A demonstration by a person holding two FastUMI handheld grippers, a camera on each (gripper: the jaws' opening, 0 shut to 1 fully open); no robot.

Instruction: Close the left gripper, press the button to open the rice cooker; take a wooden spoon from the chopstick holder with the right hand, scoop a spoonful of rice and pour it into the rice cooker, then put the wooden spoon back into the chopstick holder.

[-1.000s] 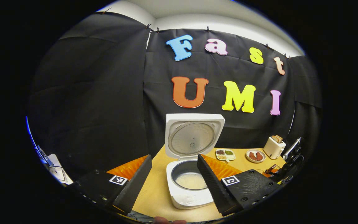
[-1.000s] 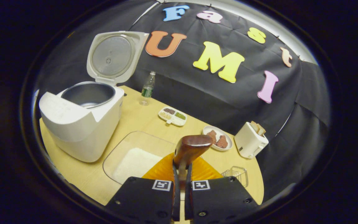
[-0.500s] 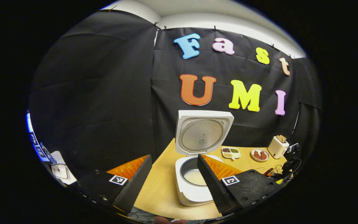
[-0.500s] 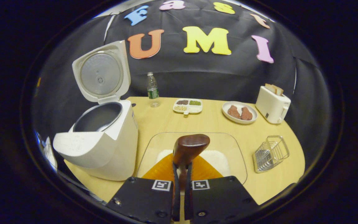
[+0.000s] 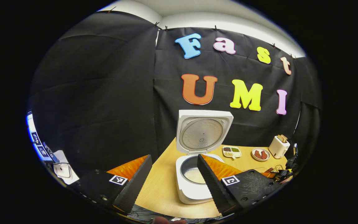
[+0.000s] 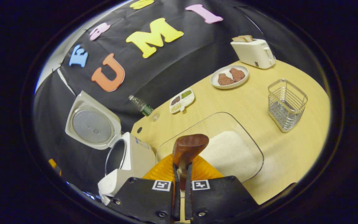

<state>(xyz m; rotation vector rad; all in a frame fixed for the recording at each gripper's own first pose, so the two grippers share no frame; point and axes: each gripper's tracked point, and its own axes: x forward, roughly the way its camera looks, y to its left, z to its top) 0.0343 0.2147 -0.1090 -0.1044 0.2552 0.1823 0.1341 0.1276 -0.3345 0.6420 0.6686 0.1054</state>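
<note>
Fingers of the right gripper (image 6: 181,174) pinch the wooden spoon (image 6: 189,147) above the rice tray (image 6: 225,146), left gripper (image 5: 174,177) fingers spread; rice cooker (image 5: 197,161) open with rice inside, so returning the spoon to the chopstick holder (image 6: 286,104) on the bench (image 6: 291,149) apparently remains.

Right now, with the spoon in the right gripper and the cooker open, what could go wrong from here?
1. The wire chopstick holder is light and narrow; lowering the wooden spoon off-centre could catch its rim and tip it.
2. The right gripper pinches only the spoon's handle, so the spoon might twist or slip during the swing across the glass rice tray.
3. The rice cooker lid stands upright close to the open left gripper; a careless move could knock it.
</note>
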